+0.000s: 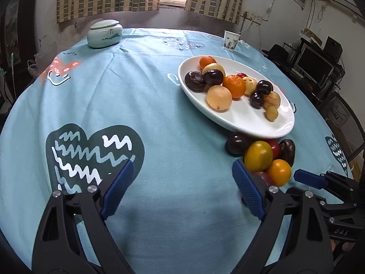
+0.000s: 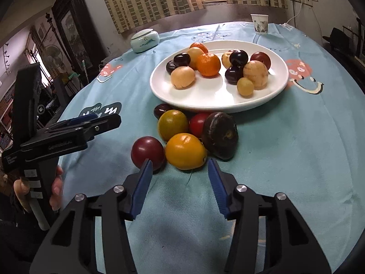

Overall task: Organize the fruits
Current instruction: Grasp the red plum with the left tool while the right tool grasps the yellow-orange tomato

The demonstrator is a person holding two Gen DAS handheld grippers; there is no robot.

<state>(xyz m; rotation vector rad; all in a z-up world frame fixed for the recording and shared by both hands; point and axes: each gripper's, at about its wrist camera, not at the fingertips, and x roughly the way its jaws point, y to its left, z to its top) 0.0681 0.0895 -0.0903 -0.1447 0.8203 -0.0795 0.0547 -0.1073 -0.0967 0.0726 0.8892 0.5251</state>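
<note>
A white oval plate (image 2: 205, 96) (image 1: 241, 123) holds several fruits: oranges, dark plums and tan fruits. In front of it on the blue tablecloth lies a loose pile: a yellow fruit (image 2: 185, 151) (image 1: 278, 172), a yellow-green fruit (image 2: 172, 124) (image 1: 258, 155), a dark red plum (image 2: 147, 151), a red fruit (image 2: 199, 124) and a dark brown fruit (image 2: 220, 135) (image 1: 288, 150). My right gripper (image 2: 179, 167) is open, its fingertips just short of the yellow fruit. My left gripper (image 1: 182, 167) is open and empty over bare cloth, left of the pile.
A pale lidded ceramic jar (image 1: 105, 33) (image 2: 144, 39) and a paper cup (image 1: 230, 40) (image 2: 260, 24) stand at the far edge of the round table. The left gripper body (image 2: 68, 132) shows in the right view. Curtains, a window and shelves lie beyond.
</note>
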